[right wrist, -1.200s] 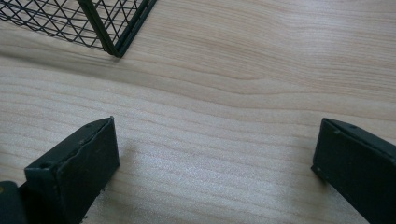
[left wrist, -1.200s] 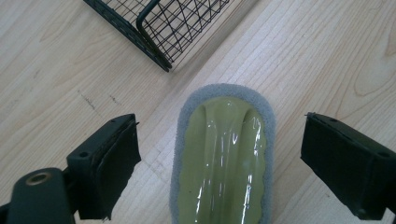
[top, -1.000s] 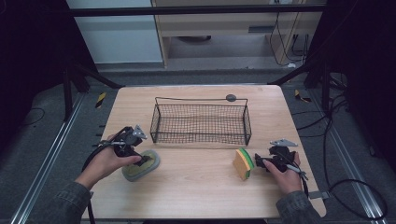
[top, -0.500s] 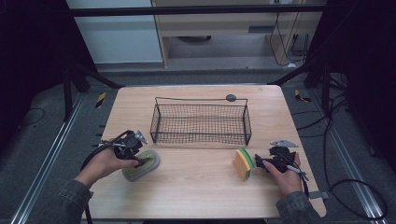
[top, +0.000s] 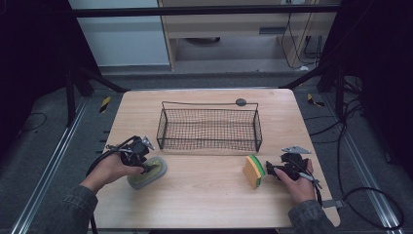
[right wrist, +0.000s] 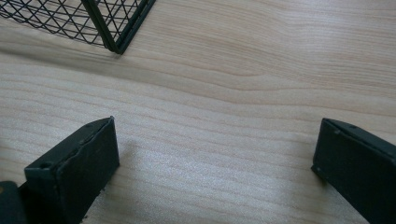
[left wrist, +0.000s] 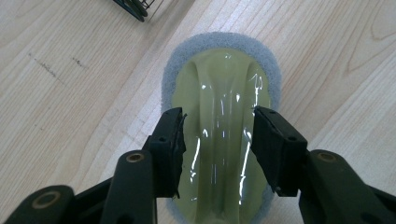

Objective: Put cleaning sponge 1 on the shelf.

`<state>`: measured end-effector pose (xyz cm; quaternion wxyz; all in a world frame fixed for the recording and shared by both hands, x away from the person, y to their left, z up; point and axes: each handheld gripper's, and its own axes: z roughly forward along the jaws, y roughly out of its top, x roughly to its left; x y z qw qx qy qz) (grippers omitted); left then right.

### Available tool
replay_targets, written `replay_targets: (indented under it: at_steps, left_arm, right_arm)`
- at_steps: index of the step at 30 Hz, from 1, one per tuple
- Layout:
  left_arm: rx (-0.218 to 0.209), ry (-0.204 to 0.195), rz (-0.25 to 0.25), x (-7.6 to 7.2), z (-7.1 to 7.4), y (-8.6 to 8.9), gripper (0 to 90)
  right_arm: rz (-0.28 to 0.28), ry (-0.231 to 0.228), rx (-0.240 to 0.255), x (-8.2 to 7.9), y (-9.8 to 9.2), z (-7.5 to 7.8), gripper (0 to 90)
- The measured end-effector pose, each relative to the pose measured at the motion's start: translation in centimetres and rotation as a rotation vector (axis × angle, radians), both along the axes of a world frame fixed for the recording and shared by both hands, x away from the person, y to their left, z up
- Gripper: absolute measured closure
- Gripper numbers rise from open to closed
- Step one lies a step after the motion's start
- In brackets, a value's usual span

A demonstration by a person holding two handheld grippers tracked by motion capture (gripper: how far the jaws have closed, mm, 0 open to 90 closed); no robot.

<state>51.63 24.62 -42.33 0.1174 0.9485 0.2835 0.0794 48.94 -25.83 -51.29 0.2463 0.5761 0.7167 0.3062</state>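
Left tool [left wrist: 218, 154] straddles, jaws apart, a glossy yellow-green ridged scrubber [left wrist: 223, 116] rimmed with grey sponge.

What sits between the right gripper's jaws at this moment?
Nothing but bare wooden table: the right gripper view shows the right gripper with its jaws wide apart over plain wood, with the wire basket's corner farther off.

Wire basket [top: 208, 127] mid-table; bare wood [top: 204, 190] btwn hands.

Dim surroundings, evenly lit table [top: 204, 195]; gripper views sharp, perhaps slightly glary.
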Motion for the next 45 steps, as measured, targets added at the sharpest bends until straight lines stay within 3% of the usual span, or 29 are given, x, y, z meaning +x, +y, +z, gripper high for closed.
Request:
replay_targets:
  at_steps: [14, 18, 23, 30, 31, 34, 35, 37, 40, 44, 45]
  left_arm:
    - [0.02, 0.022, 0.017, 0.4, -0.7, -0.3, 58.4]
    - [0.01, 0.037, 0.015, 0.4, -0.9, -0.3, 64.8]
    - [0.013, 0.021, 0.015, 0.2, -1.0, -0.2, 69.7]
    - [-0.015, -0.044, 0.024, -0.6, 0.0, 0.6, 70.1]
    - [-0.024, -0.073, 0.021, -0.9, 0.4, 0.9, 70.1]
    - [-0.039, -0.1, 0.017, -1.3, 0.8, 1.0, 70.1]
    - [-0.055, -0.134, 0.012, -1.7, 1.3, 1.1, 70.1]
    - [-0.077, -0.161, 0.003, -2.1, 1.7, 1.1, 70.2]
    - [-0.08, -0.21, -0.016, -2.6, 2.0, 1.0, 70.2]
    - [-0.123, -0.241, -0.03, -2.9, 1.8, 0.7, 70.2]
    - [-0.117, -0.244, -0.039, -3.0, 1.7, 0.6, 70.2]
  right_arm:
    - [0.007, 0.0, 0.0, 0.0, 0.0, 0.0, 0.6]
    - [0.012, -0.003, -0.003, 0.0, 0.0, 0.0, 0.8]
    - [0.016, -0.003, -0.003, 0.0, -0.1, 0.0, 0.7]
    - [0.023, -0.003, -0.005, 0.0, -0.1, 0.0, 0.7]
    - [0.024, -0.003, -0.005, 0.0, -0.1, 0.0, 0.7]
    - [0.024, -0.004, -0.005, 0.0, -0.1, 0.0, 0.7]
    - [0.024, -0.004, -0.005, 0.0, -0.1, 0.0, 0.7]
    - [0.023, -0.003, -0.003, 0.0, -0.1, 0.0, 0.7]
    - [0.028, -0.002, -0.002, 0.0, -0.1, 0.0, 0.5]
    - [0.033, -0.003, -0.002, 0.0, -0.1, 0.0, 0.5]
    - [0.033, -0.004, -0.001, 0.0, -0.1, 0.0, 0.5]
